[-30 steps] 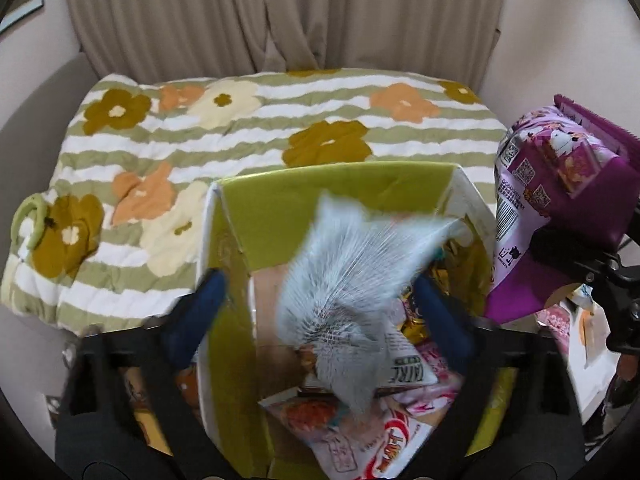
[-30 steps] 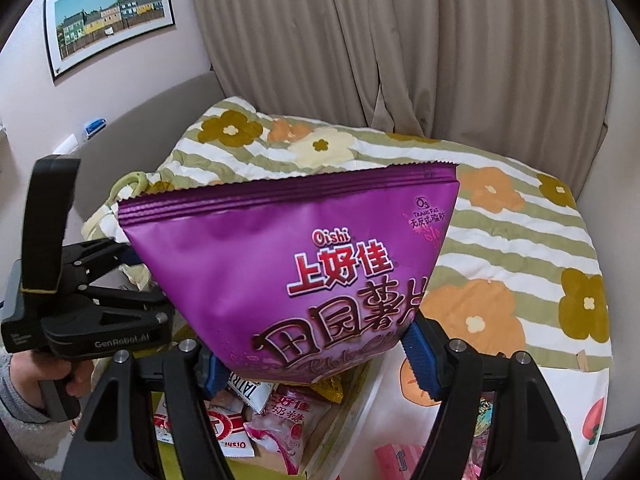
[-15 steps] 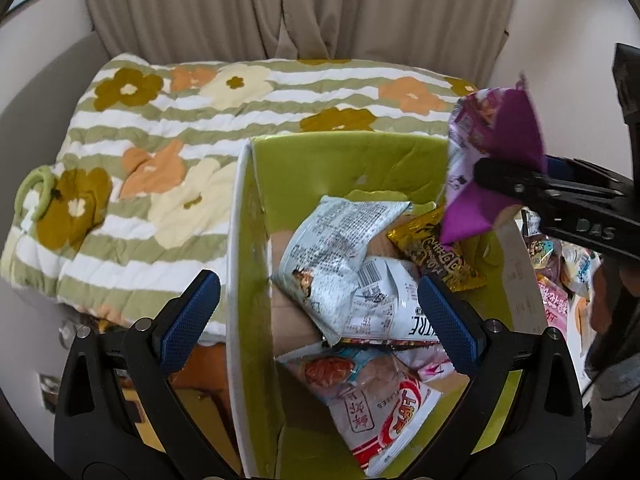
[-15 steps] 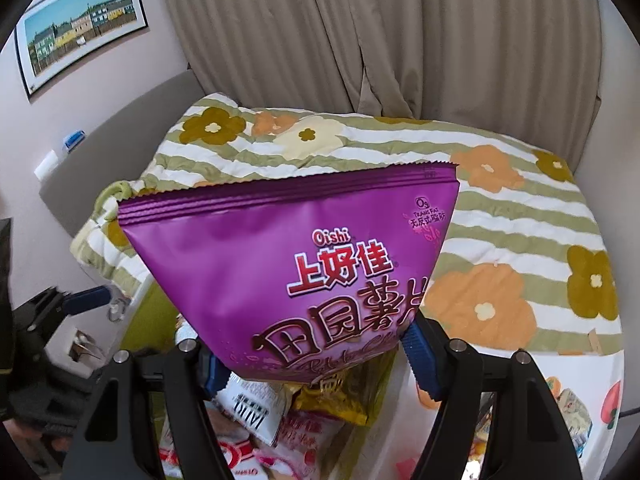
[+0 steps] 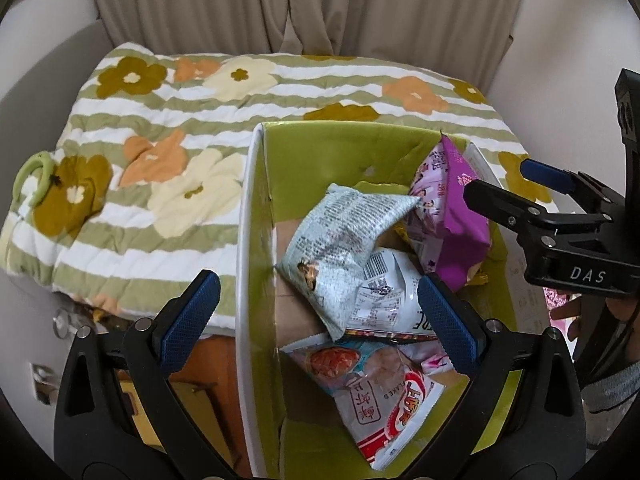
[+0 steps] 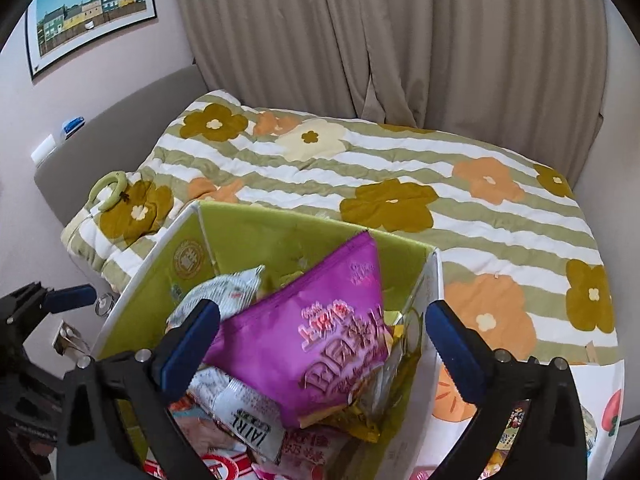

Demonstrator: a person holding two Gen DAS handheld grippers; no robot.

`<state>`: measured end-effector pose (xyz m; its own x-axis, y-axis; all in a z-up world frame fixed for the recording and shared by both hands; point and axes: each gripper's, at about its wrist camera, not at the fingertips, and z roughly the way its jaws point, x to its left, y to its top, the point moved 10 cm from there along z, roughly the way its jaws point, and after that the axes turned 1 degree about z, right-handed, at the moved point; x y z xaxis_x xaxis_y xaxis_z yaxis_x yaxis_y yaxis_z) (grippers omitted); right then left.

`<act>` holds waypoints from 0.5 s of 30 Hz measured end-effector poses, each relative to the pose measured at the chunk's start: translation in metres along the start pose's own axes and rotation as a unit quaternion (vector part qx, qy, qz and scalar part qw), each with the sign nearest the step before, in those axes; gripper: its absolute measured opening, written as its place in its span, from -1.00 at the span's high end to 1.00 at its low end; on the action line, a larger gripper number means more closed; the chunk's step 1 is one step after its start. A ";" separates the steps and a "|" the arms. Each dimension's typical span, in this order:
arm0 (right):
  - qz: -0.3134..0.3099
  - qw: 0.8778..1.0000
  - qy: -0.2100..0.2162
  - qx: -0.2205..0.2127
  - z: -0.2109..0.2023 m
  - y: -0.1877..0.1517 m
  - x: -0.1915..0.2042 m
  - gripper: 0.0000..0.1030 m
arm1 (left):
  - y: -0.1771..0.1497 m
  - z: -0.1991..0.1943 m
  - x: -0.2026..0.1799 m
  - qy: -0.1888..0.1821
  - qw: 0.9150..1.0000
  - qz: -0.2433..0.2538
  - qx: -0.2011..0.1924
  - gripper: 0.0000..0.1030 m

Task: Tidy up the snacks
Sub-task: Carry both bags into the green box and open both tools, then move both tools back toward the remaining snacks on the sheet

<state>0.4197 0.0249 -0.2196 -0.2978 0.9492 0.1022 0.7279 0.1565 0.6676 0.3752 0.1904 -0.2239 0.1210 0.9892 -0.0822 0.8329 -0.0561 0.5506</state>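
Note:
A green-lined cardboard box (image 5: 256,240) (image 6: 256,240) holds several snack bags. A purple Oishi chip bag (image 6: 312,352) lies loose in the box, leaning on its right side; it also shows in the left wrist view (image 5: 452,208). A grey-white snack bag (image 5: 340,236) lies in the middle on other packets, with a red-and-white bag (image 5: 384,408) in front. My left gripper (image 5: 316,324) is open and empty above the box's near left part. My right gripper (image 6: 324,352) is open, its jaws either side of the purple bag without touching it; it also shows at the right in the left wrist view (image 5: 516,196).
The box sits in front of a bed with a green-striped flower quilt (image 5: 180,140) (image 6: 440,200). A green ring (image 5: 32,176) lies on the quilt's left edge. More snack packets (image 6: 516,432) lie on a white surface right of the box. Curtains hang behind.
My right gripper opened and let go of the purple bag, which dropped into the box. My left gripper, open throughout, released the grey-white bag a second ago; it now lies still in the box.

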 end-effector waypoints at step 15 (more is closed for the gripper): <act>0.004 0.999 0.025 -0.031 -0.050 0.002 0.009 -0.99 | -0.005 -0.045 -0.022 0.022 0.999 0.011 -0.031 -0.91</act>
<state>0.3874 0.0205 -0.1803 -0.3248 0.9349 0.1431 0.6904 0.1310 0.7115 0.3443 0.1752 -0.1869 0.1137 0.9930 -0.0332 0.7948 -0.0708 0.6028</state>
